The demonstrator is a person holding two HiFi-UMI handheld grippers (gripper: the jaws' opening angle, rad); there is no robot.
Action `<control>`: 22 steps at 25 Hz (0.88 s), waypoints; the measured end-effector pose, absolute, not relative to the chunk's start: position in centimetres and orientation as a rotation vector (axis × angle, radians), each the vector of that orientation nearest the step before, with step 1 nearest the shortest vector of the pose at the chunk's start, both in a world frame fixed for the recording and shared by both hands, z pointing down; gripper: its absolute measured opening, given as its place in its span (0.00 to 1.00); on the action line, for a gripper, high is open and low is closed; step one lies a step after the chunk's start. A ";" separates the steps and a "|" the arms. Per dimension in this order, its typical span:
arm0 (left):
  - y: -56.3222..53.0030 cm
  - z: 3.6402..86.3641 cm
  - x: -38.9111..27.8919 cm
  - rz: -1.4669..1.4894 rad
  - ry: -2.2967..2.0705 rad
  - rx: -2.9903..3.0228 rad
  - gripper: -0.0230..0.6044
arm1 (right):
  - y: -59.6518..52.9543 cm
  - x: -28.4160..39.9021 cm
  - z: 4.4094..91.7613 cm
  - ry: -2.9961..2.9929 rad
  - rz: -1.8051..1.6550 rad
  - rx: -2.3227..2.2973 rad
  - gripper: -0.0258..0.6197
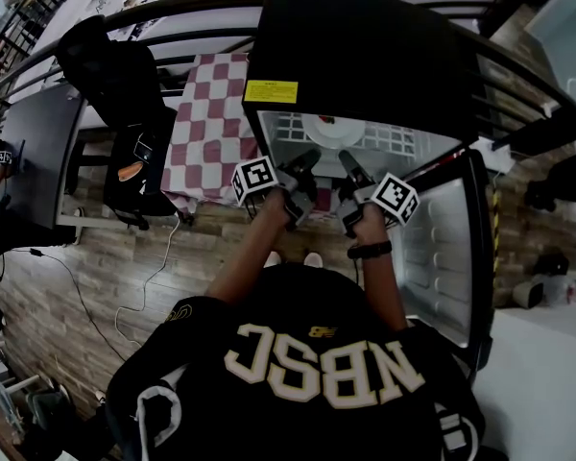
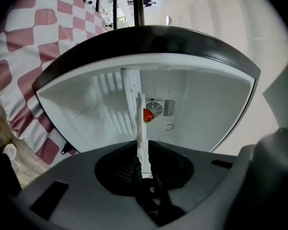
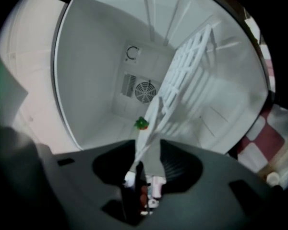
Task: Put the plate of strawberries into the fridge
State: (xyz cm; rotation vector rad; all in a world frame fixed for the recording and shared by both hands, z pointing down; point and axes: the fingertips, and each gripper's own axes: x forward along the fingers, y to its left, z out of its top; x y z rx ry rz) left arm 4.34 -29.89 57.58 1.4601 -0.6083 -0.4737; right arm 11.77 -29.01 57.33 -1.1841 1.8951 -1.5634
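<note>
A white plate (image 1: 331, 133) with strawberries lies on the white wire shelf (image 1: 394, 140) inside the open black fridge (image 1: 365, 56). My left gripper (image 1: 307, 157) is shut on the plate's near rim. In the left gripper view the plate (image 2: 140, 128) runs edge-on between the jaws of that gripper (image 2: 143, 145), with a red strawberry (image 2: 148, 115) beyond. My right gripper (image 1: 348, 159) is at the rim beside it. In the right gripper view the plate (image 3: 151, 123) sits between the parted jaws of that gripper (image 3: 148, 145), and a strawberry's green top (image 3: 142, 123) shows.
The fridge door (image 1: 442, 257) stands swung open to the right. A table with a red-and-white checked cloth (image 1: 211, 123) is left of the fridge, with a black chair and bag (image 1: 134, 161) beside it. A fan grille (image 3: 145, 90) sits on the fridge's back wall.
</note>
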 end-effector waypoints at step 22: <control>-24.8 51.3 2.1 -0.205 -0.835 2.047 0.10 | -23.7 12.3 49.1 2.348 -0.731 -1.653 0.16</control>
